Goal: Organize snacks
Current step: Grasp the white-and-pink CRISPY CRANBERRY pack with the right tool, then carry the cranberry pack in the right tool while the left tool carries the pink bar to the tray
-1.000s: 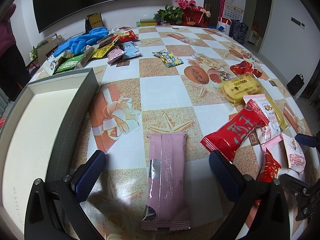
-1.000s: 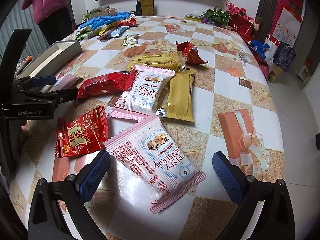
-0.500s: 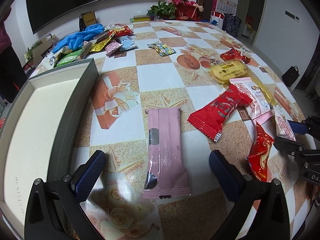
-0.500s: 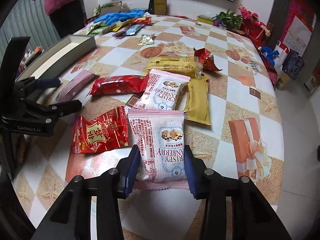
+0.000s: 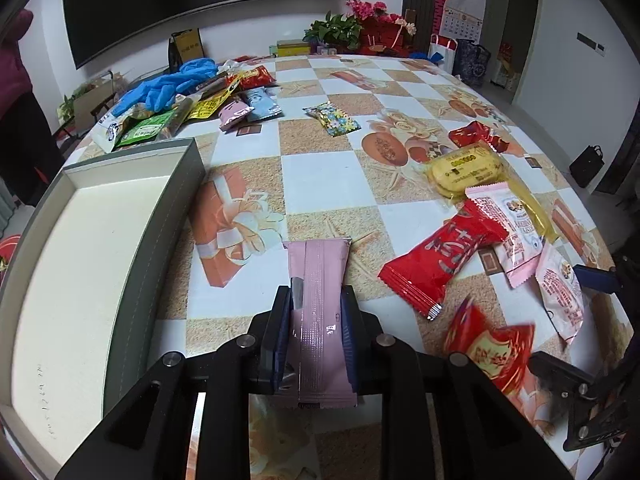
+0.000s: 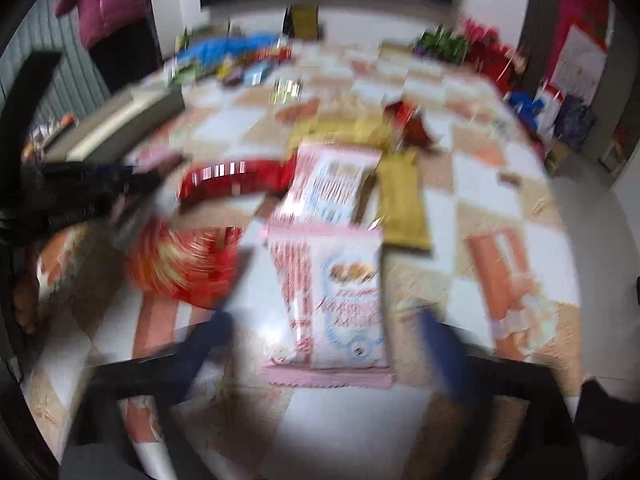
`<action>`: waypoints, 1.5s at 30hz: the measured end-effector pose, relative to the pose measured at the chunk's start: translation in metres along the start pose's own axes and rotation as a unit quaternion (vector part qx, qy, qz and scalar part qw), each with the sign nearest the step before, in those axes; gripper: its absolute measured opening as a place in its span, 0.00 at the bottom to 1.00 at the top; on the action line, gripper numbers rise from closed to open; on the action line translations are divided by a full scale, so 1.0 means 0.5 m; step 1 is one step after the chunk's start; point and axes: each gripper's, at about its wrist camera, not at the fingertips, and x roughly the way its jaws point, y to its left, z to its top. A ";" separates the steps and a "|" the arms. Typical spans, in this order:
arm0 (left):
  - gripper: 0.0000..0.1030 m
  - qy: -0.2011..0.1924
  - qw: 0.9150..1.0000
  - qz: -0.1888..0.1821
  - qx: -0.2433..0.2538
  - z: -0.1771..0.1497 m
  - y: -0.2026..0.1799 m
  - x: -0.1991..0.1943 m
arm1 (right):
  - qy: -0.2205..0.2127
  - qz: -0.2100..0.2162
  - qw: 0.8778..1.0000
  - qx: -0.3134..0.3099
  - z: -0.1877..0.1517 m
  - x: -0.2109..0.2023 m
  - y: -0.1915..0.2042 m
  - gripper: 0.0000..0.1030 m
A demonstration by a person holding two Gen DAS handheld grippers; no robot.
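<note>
Since a second ago both grippers swapped roles: the left gripper (image 5: 316,332) went from wide open to clamped on the pink wafer pack (image 5: 319,320), and the right gripper (image 6: 324,344), which had squeezed the cranberry snack bag (image 6: 340,300) half a second back, is springing open again, with the bag lying between its spread fingers and not touched by them. That right view is badly smeared, so details there are rough.

Biggest thing is the table (image 5: 320,168) with its checkered cloth, covering pretty much everything. On its left side sits the gray box (image 5: 120,208), open, white inside, nothing in it that I can see. The pink wafer pack is just right of the box's near end, lengthwise between the pads, its far end on the cloth.

To the right there's a long red packet (image 5: 440,256), a second cranberry bag (image 5: 508,228) partly under it, and yellow biscuits (image 5: 464,168) farther back. A small red pouch (image 5: 492,348) near the right gripper looks blurred. At the far left lie blue gloves (image 5: 168,84) with a heap of small packets (image 5: 224,104) beside them.
</note>
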 end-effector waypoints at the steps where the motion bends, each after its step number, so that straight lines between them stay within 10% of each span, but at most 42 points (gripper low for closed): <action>1: 0.25 -0.008 1.000 -0.002 0.001 -0.005 0.001 -0.002 | 0.002 0.004 1.000 -0.003 0.000 0.000 0.002 1.00; 7: 0.25 -0.017 1.000 0.013 0.016 -0.010 -0.011 -0.004 | 0.001 0.006 1.000 0.000 -0.001 -0.005 0.002 1.00; 11: 0.24 -0.016 1.000 -0.001 0.004 -0.016 -0.007 -0.010 | -0.017 0.002 1.000 0.006 0.009 -0.019 0.003 0.38; 28: 0.24 -0.028 0.998 0.034 -0.034 -0.047 -0.007 -0.097 | -0.063 0.060 0.990 0.107 0.039 -0.068 0.040 0.38; 45: 0.24 -0.050 0.988 0.096 -0.109 -0.030 0.147 -0.181 | -0.089 0.130 0.985 0.072 0.147 -0.081 0.199 0.38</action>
